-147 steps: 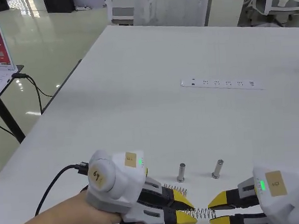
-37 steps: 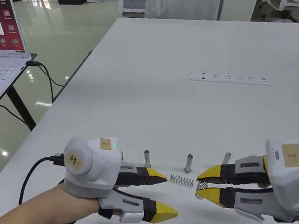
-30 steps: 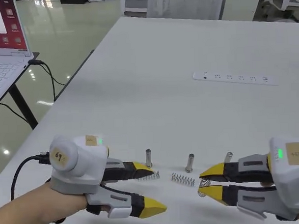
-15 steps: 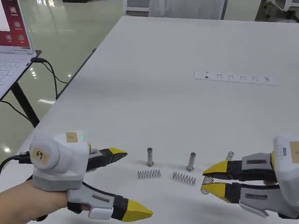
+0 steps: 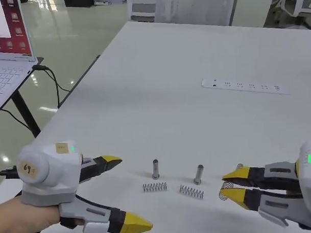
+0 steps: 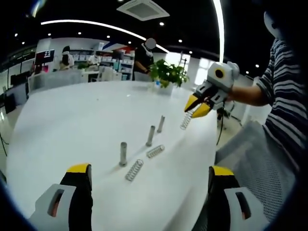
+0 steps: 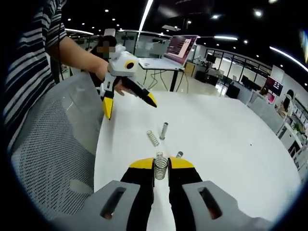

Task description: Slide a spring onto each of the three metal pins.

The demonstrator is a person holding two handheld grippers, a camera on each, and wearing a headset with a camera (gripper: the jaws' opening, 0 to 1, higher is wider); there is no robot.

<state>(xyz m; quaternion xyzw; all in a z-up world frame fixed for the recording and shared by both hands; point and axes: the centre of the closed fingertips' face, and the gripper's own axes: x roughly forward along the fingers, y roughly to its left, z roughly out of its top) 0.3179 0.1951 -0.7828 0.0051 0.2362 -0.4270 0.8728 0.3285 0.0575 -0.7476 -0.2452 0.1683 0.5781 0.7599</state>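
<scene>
Head view: three short silver metal pins stand upright in a row on the white tabletop [image 5: 160, 116], namely the left pin [image 5: 156, 168], the middle pin [image 5: 199, 174] and the right pin [image 5: 240, 167]. The right pin is partly hidden by the right gripper [image 5: 229, 184]. A first loose spring [image 5: 154, 187] of coiled steel wire lies flat just before the left pin, and a second loose spring [image 5: 192, 191] lies before the middle pin. The right gripper's yellow-tipped jaws are clamped on the held spring [image 5: 225, 188]. The left gripper [image 5: 127, 193] sits well to the left, jaws wide apart and holding nothing. Farther back lies a white power strip [image 5: 246, 86], and an open laptop [image 5: 4, 40] sits on a side desk. Left gripper view: adds a green potted plant [image 6: 166, 72] and a striped sleeve [image 6: 284, 91]. Right gripper view: the held spring stands upright between the tips, the right pin is just beyond them, and a grey mesh chair [image 7: 53, 144] is alongside.
</scene>
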